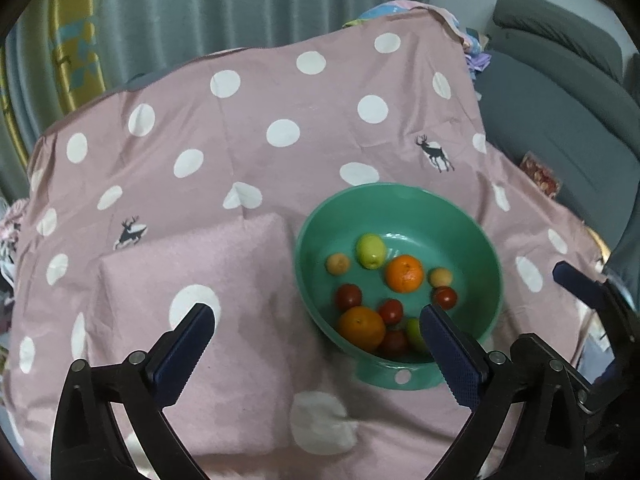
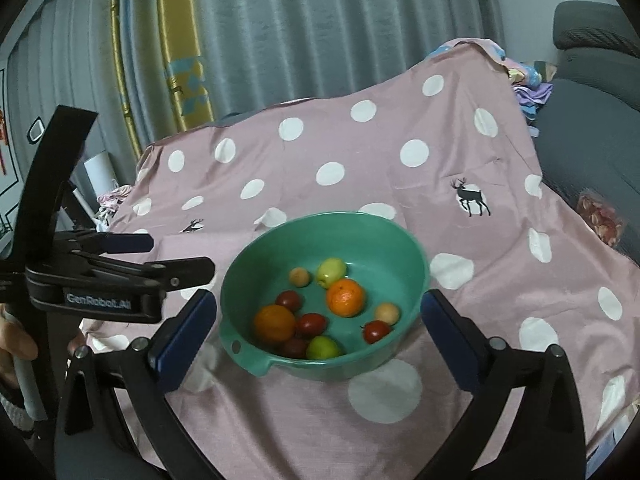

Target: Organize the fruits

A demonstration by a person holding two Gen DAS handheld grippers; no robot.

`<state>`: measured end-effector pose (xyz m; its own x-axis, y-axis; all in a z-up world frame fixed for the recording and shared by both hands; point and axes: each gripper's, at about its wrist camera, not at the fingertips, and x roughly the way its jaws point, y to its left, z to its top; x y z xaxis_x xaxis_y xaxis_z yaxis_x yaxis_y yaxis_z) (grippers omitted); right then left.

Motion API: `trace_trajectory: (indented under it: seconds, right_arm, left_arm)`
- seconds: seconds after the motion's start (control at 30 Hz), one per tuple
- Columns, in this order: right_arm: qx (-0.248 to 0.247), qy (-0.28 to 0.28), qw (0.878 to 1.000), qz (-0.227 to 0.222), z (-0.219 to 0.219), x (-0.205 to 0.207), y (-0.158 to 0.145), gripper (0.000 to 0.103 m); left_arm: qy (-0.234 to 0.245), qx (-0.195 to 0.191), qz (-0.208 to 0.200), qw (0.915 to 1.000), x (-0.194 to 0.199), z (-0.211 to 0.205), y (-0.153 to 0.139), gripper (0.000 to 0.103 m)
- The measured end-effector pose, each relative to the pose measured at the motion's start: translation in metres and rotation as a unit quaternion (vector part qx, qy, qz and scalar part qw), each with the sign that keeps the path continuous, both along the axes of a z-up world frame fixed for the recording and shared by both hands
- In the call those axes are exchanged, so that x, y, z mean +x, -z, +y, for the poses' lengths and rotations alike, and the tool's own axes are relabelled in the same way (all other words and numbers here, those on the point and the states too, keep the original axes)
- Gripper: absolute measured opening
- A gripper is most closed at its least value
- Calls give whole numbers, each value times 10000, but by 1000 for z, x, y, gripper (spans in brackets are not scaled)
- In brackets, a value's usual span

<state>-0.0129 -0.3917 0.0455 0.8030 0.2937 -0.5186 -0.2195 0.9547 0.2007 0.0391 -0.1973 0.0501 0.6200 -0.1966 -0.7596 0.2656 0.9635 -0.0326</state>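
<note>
A green bowl [image 1: 400, 194] [image 2: 320, 218] stands on a pink polka-dot cloth [image 1: 240, 128] [image 2: 400, 184]. In it lie two oranges [image 1: 404, 274] [image 2: 345, 298], two green fruits [image 1: 371, 251] [image 2: 331, 271], two pale apricot-coloured fruits [image 2: 387, 313] and several small dark red fruits [image 1: 348, 297] [image 2: 376, 331]. My left gripper [image 1: 316, 312] is open just left of and over the bowl's near rim, holding nothing. My right gripper [image 2: 319, 298] is open too, its fingers on either side of the bowl in its view, with nothing gripped. Each gripper also shows at the edge of the other's view.
A flat raised rectangle [image 1: 192, 280] under the cloth lies left of the bowl. A grey sofa [image 1: 560, 120] with a red patterned packet [image 1: 540, 174] stands to the right. Grey curtains [image 2: 320, 20] hang behind. A hand [image 2: 16, 344] holds the left gripper's handle.
</note>
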Motion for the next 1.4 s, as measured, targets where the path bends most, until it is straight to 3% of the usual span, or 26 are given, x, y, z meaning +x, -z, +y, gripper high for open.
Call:
trace_trajectory:
  seconds: [0.2, 0.43, 0.57, 1.4]
  right_arm:
    - [64, 111, 9999, 69, -7, -2, -3, 103]
    - [-74, 26, 10000, 49, -2, -7, -5, 103]
    - [-114, 11, 9999, 67, -2, -8, -5, 103]
    - [-168, -39, 9998, 76, 2, -14, -9, 103]
  left_arm:
    - [-66, -328, 131, 9994, -2, 2, -3, 102]
    - [-62, -286, 265, 9992, -2, -3, -7, 102]
    - [-7, -64, 179, 9998, -4, -7, -10, 102]
    - [57, 386, -100, 9992, -13, -24, -22, 102]
